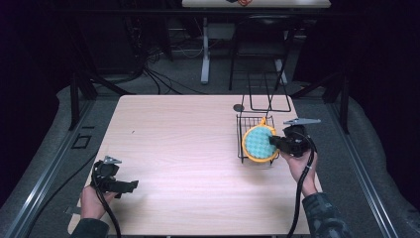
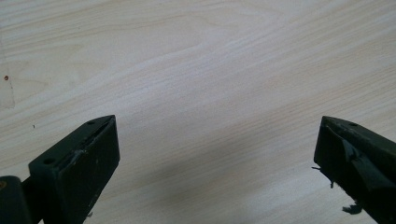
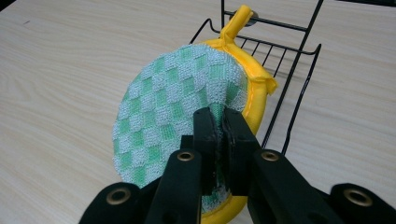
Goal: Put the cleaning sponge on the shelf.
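**Round cloth pinched at the wire rack, left hand waiting**

Closest in, the right gripper (image 3: 219, 140) has its black fingers (image 3: 204, 135) clamped tight on the near edge of the round pad (image 3: 173, 116), green-and-white checks on the face, thick yellow rim, a yellow hanging loop (image 3: 236, 21) poking up at twelve o'clock. In the high view that same right gripper (image 1: 275, 143) comes in from three o'clock, and the round pad (image 1: 258, 143) stands on edge against the black wire rack (image 1: 246, 134), which sits at the worktop's (image 1: 188, 148) far right.

Down at seven o'clock of the high view, the left gripper (image 1: 130, 186) rests low over bare wood, well apart from the action. Its own camera shows its fingers (image 2: 79, 163) spread wide with nothing between them.

How far along? My read: the grab is made, but whether the pad is going into the rack or coming out I cannot tell, so the carry and the release look still to do.

The right gripper view gives the pinch itself and the weave; the high view gives the layout, plus the rack's tall back frame and a small dark disc (image 1: 239, 107) beside it.
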A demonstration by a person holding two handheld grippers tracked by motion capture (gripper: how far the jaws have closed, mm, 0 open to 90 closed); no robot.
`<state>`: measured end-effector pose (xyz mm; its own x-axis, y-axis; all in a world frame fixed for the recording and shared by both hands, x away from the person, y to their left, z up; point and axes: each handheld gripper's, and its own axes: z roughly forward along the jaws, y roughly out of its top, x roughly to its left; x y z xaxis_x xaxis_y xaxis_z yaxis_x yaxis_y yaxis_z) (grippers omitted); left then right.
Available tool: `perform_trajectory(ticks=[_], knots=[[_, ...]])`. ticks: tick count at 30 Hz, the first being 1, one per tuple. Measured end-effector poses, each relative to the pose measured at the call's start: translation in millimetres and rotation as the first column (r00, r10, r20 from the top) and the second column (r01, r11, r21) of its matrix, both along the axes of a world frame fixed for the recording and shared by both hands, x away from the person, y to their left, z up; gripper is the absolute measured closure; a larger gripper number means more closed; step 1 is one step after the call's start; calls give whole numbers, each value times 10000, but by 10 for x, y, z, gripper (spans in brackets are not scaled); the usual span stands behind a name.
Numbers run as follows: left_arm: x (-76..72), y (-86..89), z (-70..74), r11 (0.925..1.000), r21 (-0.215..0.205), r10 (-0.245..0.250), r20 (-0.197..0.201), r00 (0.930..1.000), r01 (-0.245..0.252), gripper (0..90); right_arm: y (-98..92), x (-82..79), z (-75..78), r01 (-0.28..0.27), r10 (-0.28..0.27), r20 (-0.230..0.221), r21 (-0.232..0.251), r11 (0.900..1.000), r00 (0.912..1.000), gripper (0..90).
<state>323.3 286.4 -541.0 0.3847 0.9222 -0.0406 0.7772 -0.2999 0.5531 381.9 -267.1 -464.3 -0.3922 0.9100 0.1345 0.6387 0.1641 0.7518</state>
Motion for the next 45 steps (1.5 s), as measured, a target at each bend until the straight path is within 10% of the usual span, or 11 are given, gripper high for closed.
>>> perform_trajectory(ticks=[45], knots=[[1,-9,-7,9999,-21,-161,6,9999,161,4,-7,545,-409,400,-409,-661,-146,9991,9970,855]])
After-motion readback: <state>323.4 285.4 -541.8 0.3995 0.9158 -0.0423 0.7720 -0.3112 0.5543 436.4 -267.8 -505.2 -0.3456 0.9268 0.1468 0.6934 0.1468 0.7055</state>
